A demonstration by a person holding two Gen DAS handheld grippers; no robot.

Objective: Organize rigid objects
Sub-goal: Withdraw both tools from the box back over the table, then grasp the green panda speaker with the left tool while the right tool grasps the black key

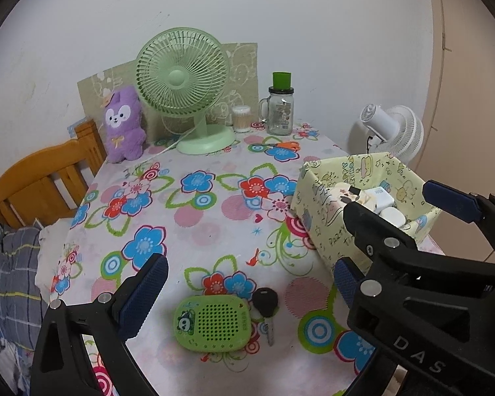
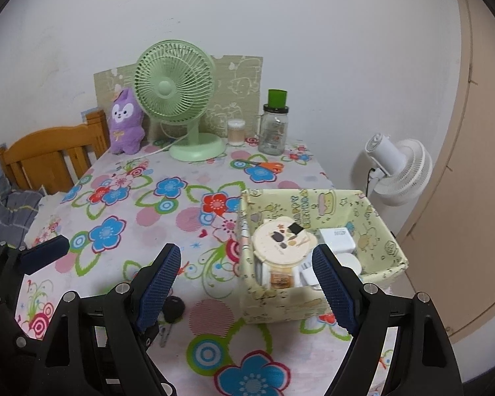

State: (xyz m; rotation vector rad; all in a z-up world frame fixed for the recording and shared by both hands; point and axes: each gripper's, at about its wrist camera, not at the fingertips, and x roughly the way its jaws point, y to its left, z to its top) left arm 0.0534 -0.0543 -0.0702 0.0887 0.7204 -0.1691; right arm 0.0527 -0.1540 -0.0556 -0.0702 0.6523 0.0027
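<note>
Both grippers (image 1: 247,293) (image 2: 247,287) gape empty; perforated green speaker (image 1: 213,321) beside paper-wrapped box (image 2: 323,300).

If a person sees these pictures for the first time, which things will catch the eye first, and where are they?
The bright flowered tablecloth fills the scene, and at its far edge a pale green fan stands by the wall beside a purple plush toy. Near the front lie a green perforated case and a black-headed key touching it. At the right stands a yellow patterned box holding white chargers.

Matt perforated green speaker (image 1: 210,323) on printed tablecloth (image 1: 194,231).
</note>
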